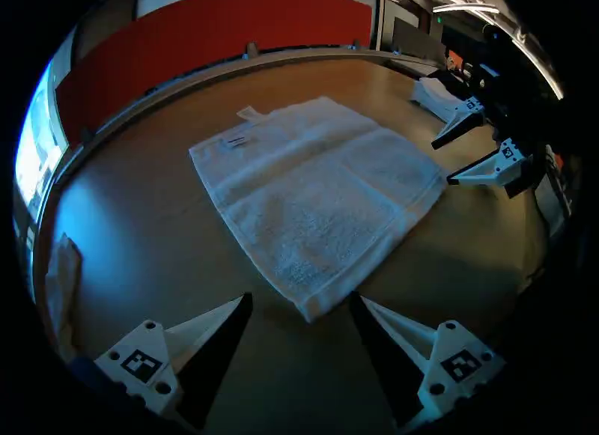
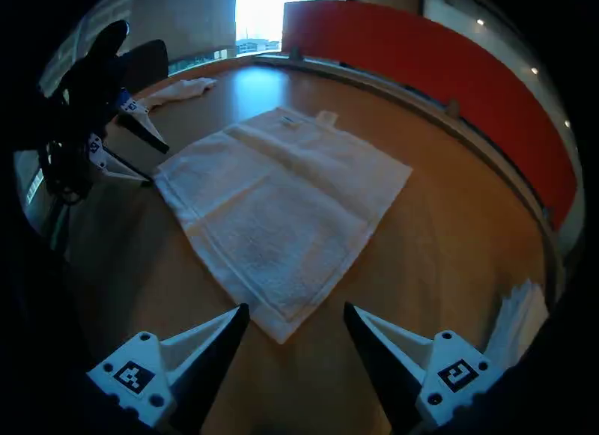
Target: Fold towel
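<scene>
Plainly left tongs [image 1: 299, 295], right tongs [image 2: 296, 306] agape.

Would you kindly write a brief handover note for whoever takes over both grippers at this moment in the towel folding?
Left gripper: open, holding nothing; one towel corner shows between its fingers.
Right gripper: open, holding nothing; an adjacent corner shows between its fingers.
Towel: white, lying flat on the wooden table, tag at the edge far from both grippers.
Done: both grippers are lined up at corners. No fold is visibly started.
Left: probably close on both corners, lift, carry them to the far edge, release, then fold again if needed.
</scene>
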A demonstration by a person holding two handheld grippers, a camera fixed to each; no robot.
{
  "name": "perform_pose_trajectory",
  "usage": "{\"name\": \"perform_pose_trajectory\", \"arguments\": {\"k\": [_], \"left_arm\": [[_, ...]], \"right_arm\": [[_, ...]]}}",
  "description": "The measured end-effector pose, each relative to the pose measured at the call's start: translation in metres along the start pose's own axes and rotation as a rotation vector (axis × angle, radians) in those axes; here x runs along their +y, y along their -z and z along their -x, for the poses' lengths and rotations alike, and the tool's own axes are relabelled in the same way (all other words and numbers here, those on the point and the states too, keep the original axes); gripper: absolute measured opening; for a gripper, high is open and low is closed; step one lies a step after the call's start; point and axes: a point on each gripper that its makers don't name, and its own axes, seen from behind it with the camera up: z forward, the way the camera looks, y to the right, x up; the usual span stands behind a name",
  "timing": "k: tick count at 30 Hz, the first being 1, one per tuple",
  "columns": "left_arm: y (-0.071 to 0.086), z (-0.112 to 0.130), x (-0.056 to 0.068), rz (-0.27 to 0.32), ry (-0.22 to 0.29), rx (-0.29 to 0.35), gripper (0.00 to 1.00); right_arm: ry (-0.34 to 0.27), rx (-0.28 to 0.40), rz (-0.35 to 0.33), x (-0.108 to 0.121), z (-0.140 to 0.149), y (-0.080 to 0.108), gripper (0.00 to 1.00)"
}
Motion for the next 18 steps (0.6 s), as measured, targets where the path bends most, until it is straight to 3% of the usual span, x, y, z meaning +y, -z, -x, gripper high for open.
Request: {"name": "perform_pose_trajectory", "arguments": {"k": [10,18], "left_arm": [[-0.005,0.001,0.006,-0.005,-0.007,-0.017,0.91],[-0.005,0.001,0.009,-0.011,-0.002,-0.019,0.80]], "right_arm": [[-0.012,-0.007,-0.029,-0.007,0.006,-0.003,0.80],[-0.016,0.005,-0.047,-0.014,0.007,-0.003,0.58]]}}
